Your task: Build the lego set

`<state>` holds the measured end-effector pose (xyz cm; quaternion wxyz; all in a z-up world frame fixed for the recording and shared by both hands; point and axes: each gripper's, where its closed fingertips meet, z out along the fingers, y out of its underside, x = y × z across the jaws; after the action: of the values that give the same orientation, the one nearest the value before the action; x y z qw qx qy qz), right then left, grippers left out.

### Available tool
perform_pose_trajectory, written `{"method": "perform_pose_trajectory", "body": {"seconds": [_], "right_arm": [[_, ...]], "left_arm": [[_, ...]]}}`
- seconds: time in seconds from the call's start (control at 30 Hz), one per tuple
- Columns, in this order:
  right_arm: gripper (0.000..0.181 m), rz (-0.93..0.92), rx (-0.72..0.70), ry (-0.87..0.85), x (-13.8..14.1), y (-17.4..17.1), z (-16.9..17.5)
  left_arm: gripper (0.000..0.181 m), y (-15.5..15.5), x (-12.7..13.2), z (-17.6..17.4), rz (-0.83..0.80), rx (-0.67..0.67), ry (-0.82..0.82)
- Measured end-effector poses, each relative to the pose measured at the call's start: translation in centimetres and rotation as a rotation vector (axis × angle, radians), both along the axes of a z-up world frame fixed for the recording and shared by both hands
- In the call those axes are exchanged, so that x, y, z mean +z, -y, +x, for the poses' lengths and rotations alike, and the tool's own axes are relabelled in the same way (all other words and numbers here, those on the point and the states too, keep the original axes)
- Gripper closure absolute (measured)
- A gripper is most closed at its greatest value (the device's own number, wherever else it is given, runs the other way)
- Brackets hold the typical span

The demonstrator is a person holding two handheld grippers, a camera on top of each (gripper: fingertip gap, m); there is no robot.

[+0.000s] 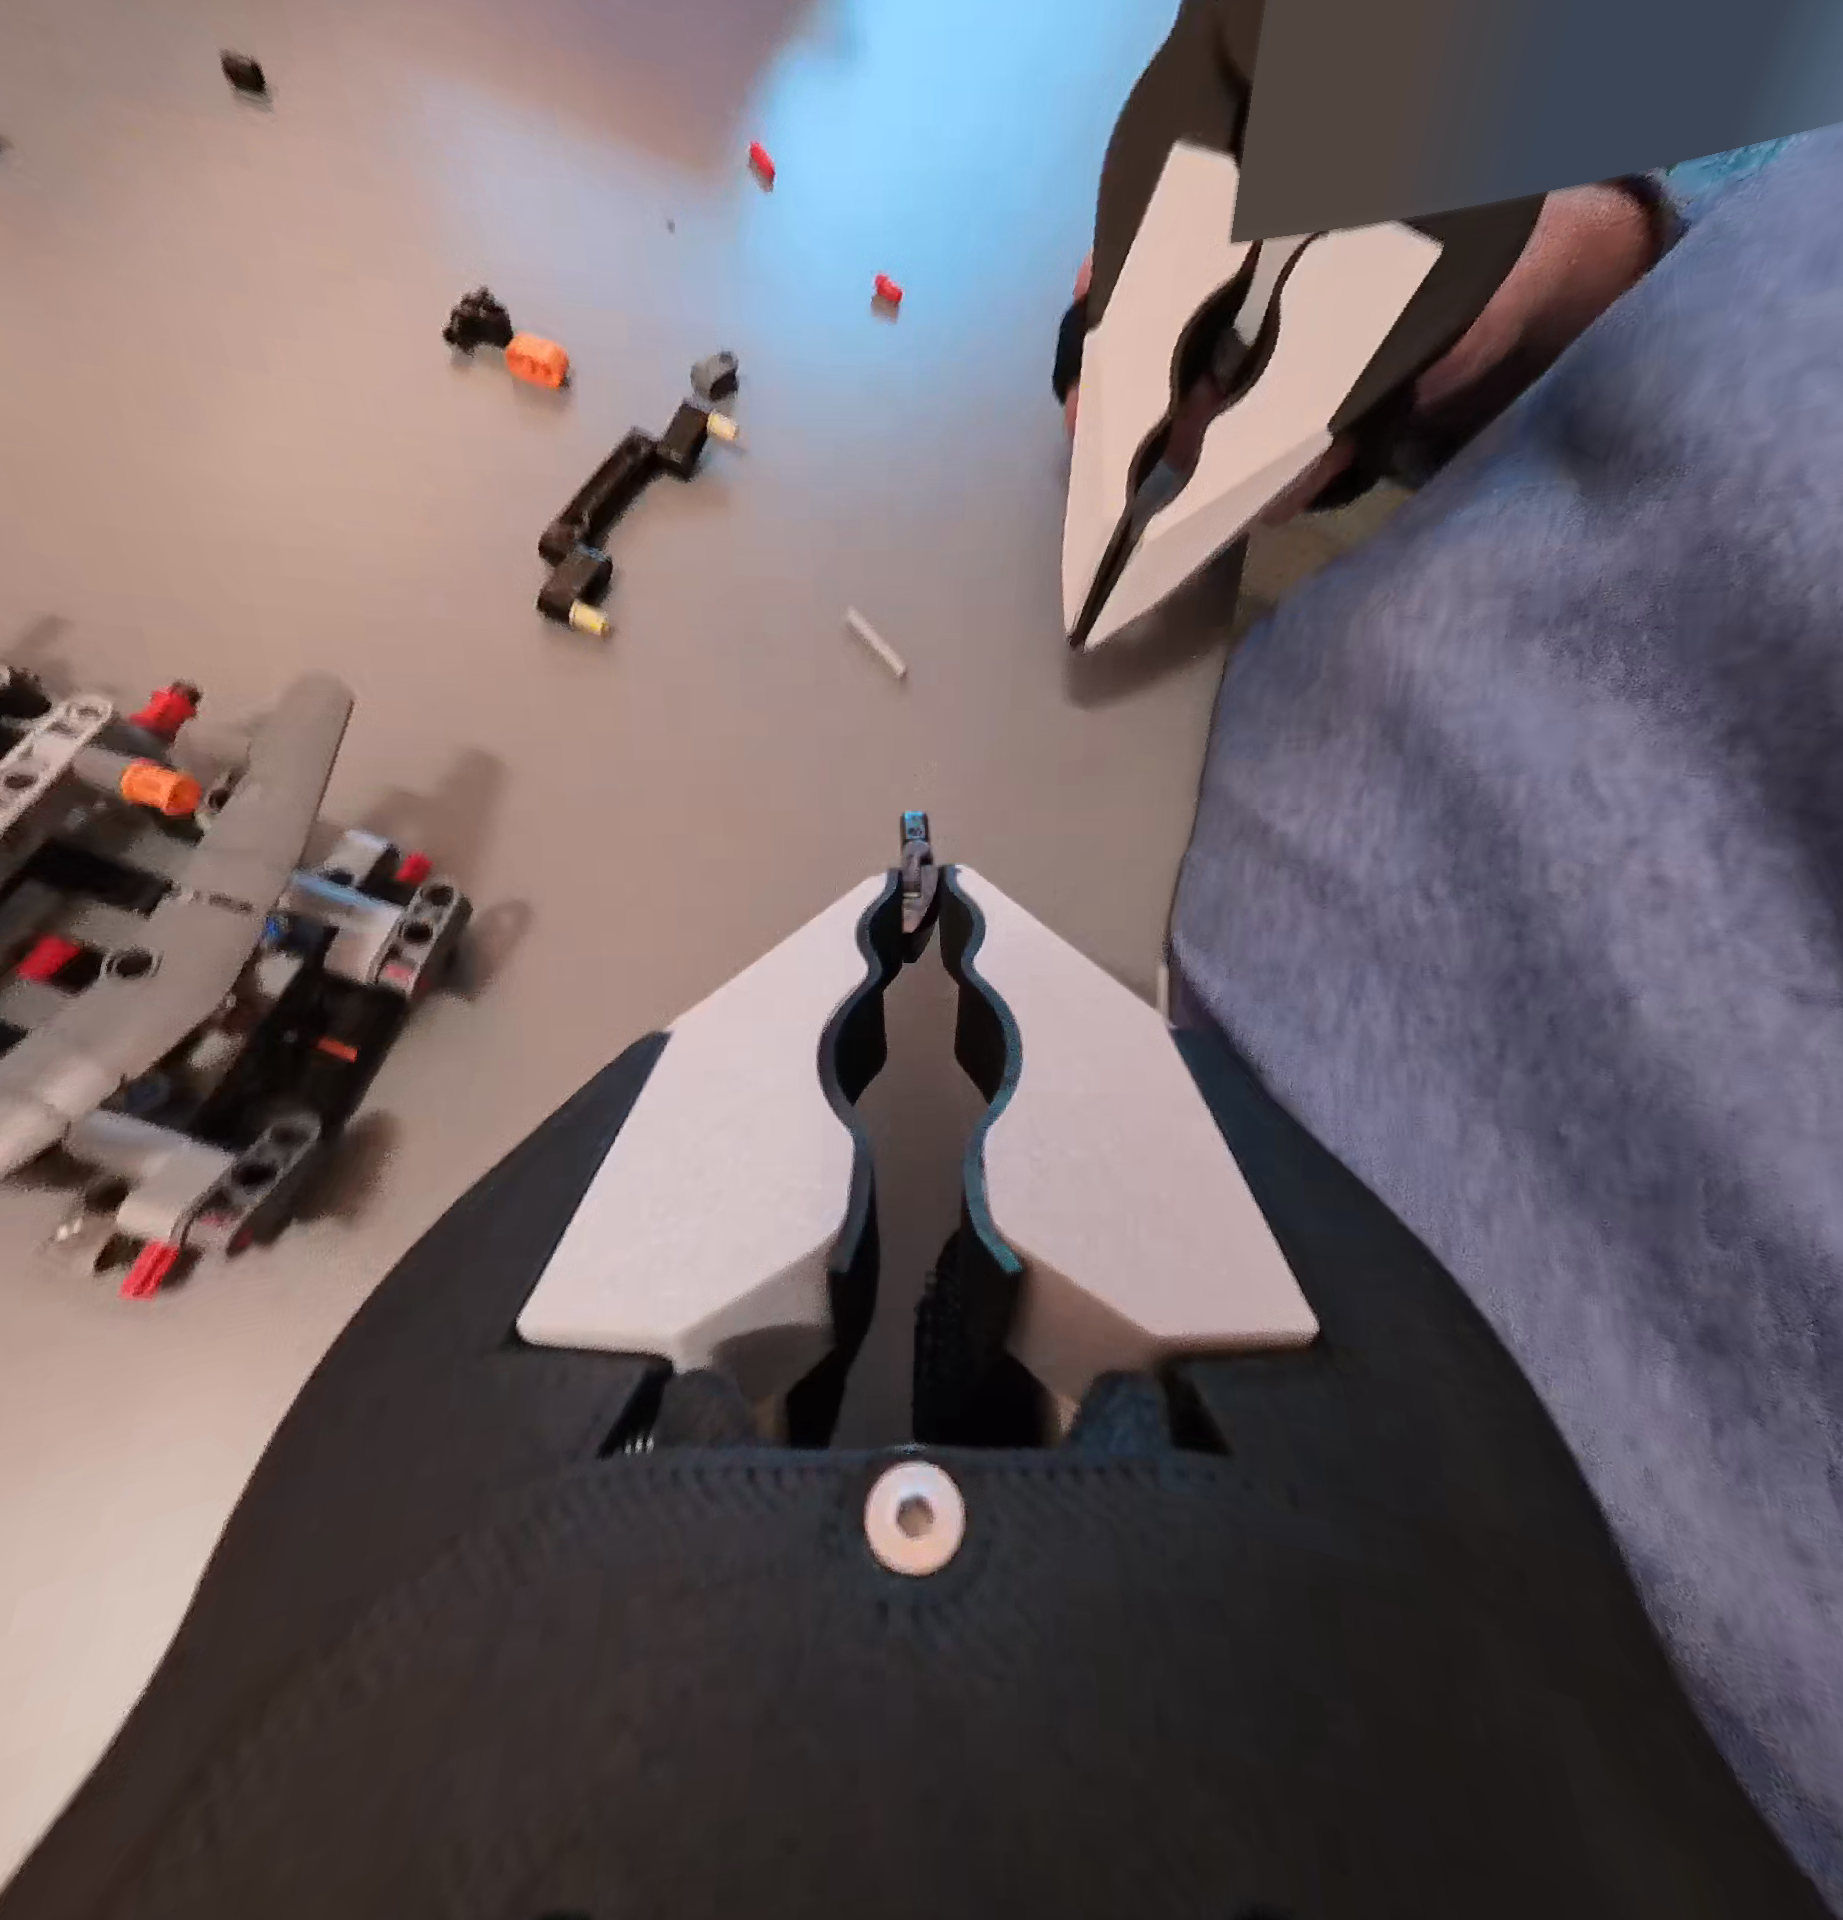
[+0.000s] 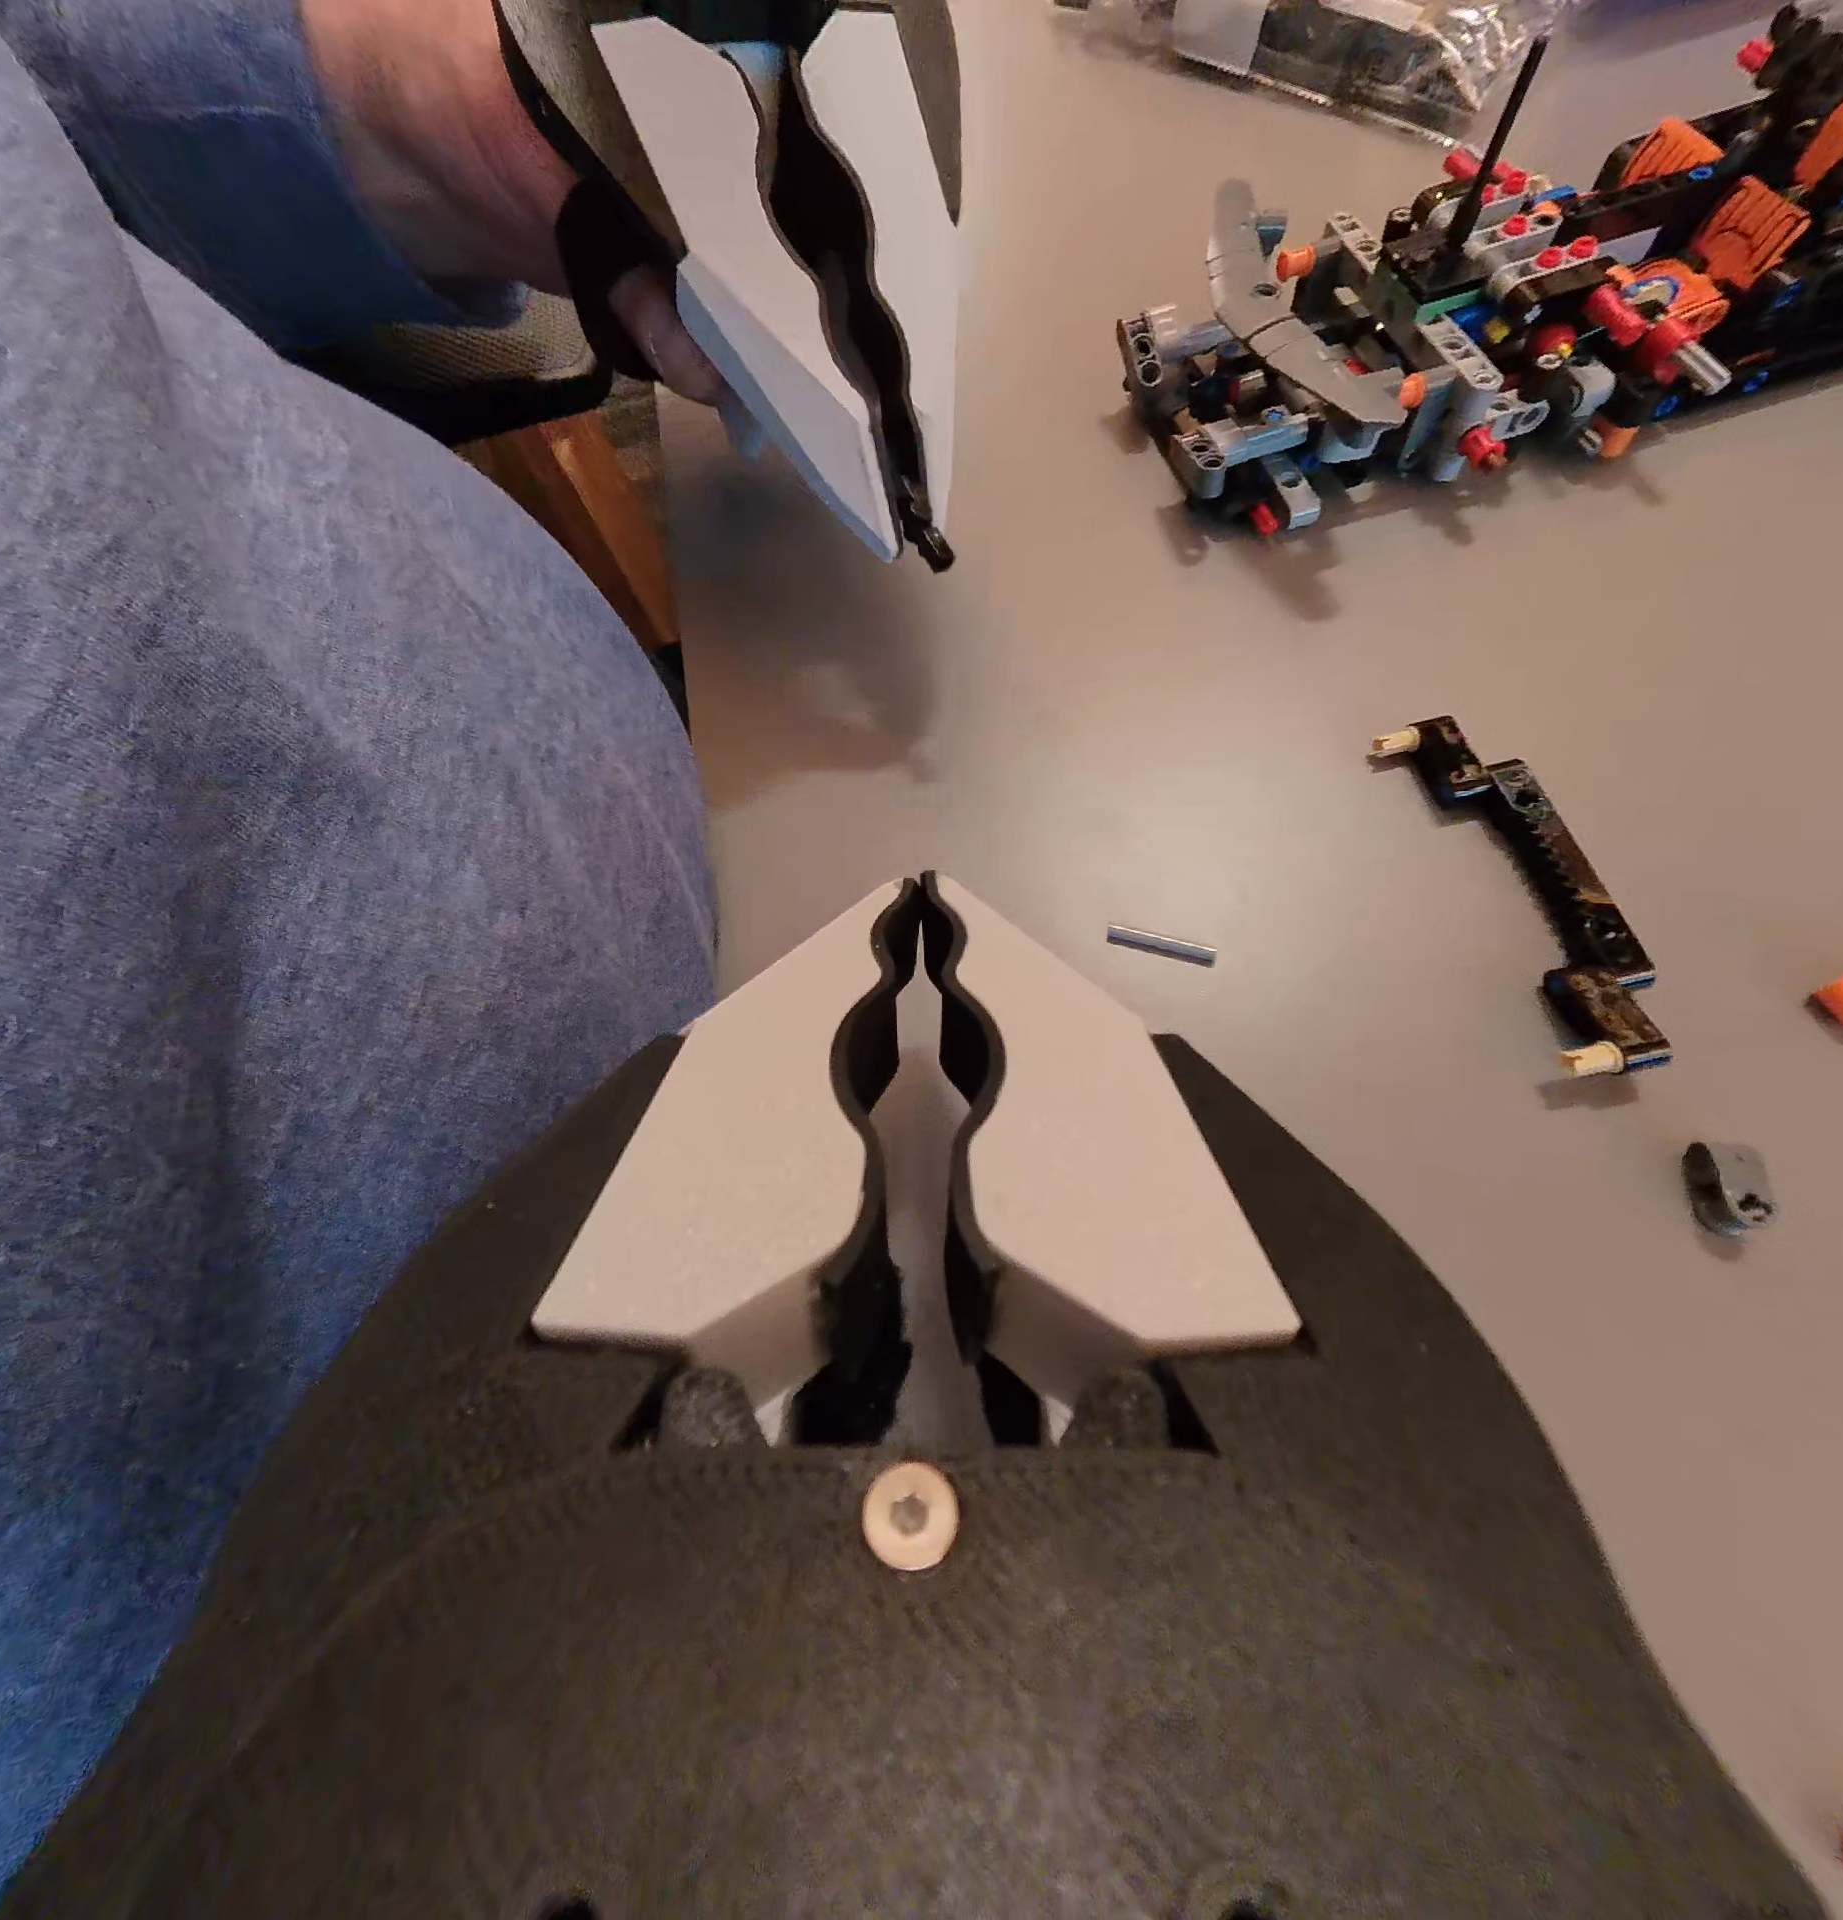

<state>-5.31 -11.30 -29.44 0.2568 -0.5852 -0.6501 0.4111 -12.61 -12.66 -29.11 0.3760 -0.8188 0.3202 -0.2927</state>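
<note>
We find a small black pin (image 1: 915, 862) pinched at the tips of the left claw (image 1: 917, 883), held above the grey counter (image 1: 688, 790). The right claw (image 2: 922, 894) is closed on nothing, its tips meeting. A thin grey axle (image 2: 1161, 945) lies on the counter just beside the right claw; beyond the axle lies a black beam assembly (image 2: 1540, 883), and farther off stands the partly built model (image 2: 1499, 312).
</note>
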Motion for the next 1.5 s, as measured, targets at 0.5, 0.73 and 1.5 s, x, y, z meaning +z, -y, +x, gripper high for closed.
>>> {"method": "perform_pose_trajectory", "body": {"seconds": [0.5,0.73,1.5], "right_arm": [[0.175,0.016,0.074,0.045,-1.1,1.6,-0.5],[0.176,0.014,0.144,0.042,-0.1,2.7,-0.6],[0.163,0.130,0.285,0.230,-4.3,11.3,1.9]], "left_arm": [[0.177,1.5,-2.1,-1.4,0.049,0.071,-0.116],[0.177,1.9,-2.4,-1.4,0.015,0.110,-0.096],[0.177,1.5,-0.4,-2.2,-0.016,0.180,0.170]]}}
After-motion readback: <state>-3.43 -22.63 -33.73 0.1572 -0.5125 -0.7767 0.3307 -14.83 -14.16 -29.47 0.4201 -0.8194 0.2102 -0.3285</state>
